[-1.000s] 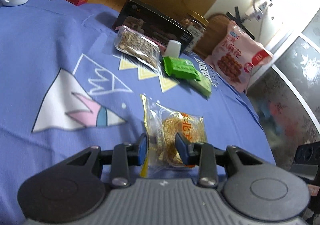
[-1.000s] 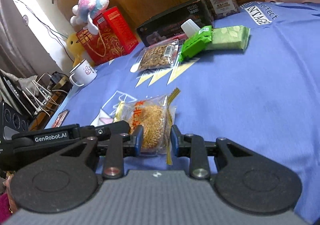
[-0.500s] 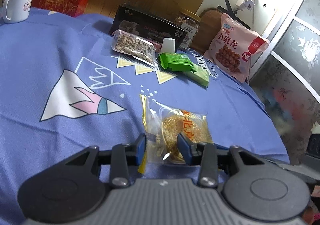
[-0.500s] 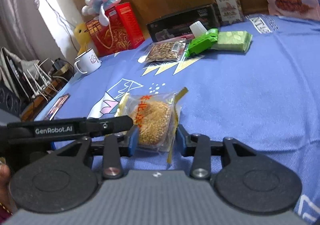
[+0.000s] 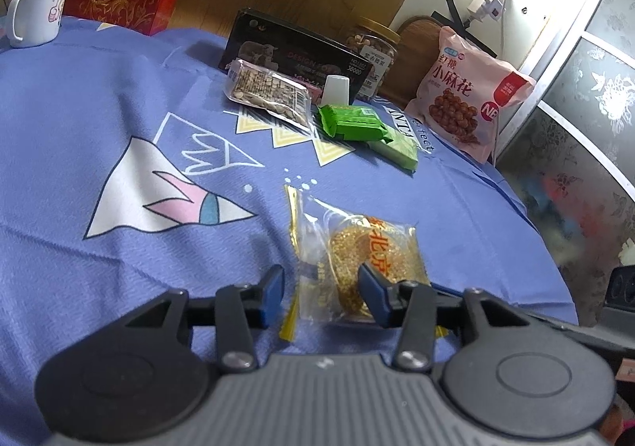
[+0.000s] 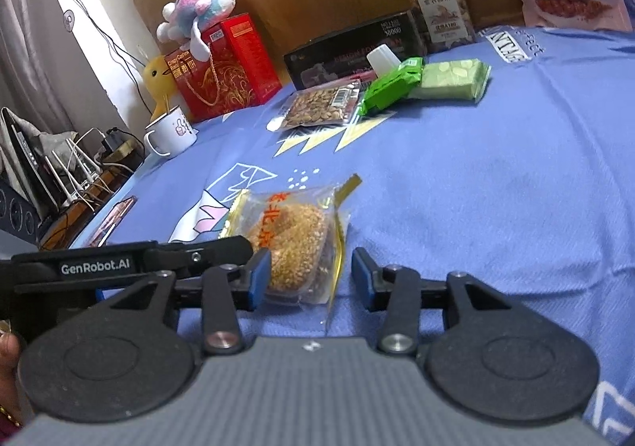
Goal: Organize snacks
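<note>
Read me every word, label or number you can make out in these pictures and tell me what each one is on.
"GenRobot.AI": black bar of the left gripper.
"小麻花" and "NB": pink snack bag.
"DESIGN FO…", "30000": long black box.
"Crispy Cashew": red gift box.
"…fect": blue printed cloth.
Orange characters on the clear sesame cake packet, the nut jar label and the seed packet: too blurred to read.

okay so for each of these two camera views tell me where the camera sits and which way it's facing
Left wrist: sits on the left gripper, looking along its fingers across the blue cloth toward a pink bag; its own open fingers straddle the sesame cake packet.
Right wrist: sits on the right gripper, facing a red box and mug; its fingers, the left gripper's arm and a bit of hand show.
Shared: the packet, green packs, nut jar.
</note>
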A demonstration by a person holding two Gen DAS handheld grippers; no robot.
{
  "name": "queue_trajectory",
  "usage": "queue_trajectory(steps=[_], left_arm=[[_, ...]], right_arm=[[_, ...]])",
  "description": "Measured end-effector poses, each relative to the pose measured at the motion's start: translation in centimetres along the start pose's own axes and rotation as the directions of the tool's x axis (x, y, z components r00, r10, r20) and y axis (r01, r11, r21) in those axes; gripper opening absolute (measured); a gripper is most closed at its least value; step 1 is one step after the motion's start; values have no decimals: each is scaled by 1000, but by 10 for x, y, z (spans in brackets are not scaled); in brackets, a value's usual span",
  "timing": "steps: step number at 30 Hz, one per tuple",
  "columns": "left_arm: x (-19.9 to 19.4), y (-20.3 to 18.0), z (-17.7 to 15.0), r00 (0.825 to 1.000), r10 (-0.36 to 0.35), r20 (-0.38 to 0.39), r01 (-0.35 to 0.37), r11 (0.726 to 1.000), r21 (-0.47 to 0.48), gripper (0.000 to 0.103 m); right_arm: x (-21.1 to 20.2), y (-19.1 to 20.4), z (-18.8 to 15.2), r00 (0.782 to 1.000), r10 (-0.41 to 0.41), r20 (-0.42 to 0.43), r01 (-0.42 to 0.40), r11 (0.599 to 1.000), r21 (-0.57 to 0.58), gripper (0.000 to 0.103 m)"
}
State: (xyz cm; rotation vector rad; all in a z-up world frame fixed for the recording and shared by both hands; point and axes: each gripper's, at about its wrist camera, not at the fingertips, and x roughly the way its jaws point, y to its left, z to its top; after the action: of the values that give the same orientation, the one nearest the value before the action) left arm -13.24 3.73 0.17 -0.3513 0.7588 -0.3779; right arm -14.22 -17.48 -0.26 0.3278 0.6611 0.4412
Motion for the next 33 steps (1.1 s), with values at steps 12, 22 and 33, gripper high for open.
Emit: queue_trajectory(steps=[12,22,33], left_arm=[[-1,0,-1,1000,-1,5,1,1000,11,46],[-1,-2,-3,1000,-16,12,15,999,30,37],[-7,-5,-1,996,-92,15,91,995,41,31]], right_arm=[[-3,-2,-9,998,43,49,-40,998,-53,53],[-1,2,-5,999,50,11,-49,996,-70,40],[-8,7,-1,998,49,38,-46,996,-75,26]])
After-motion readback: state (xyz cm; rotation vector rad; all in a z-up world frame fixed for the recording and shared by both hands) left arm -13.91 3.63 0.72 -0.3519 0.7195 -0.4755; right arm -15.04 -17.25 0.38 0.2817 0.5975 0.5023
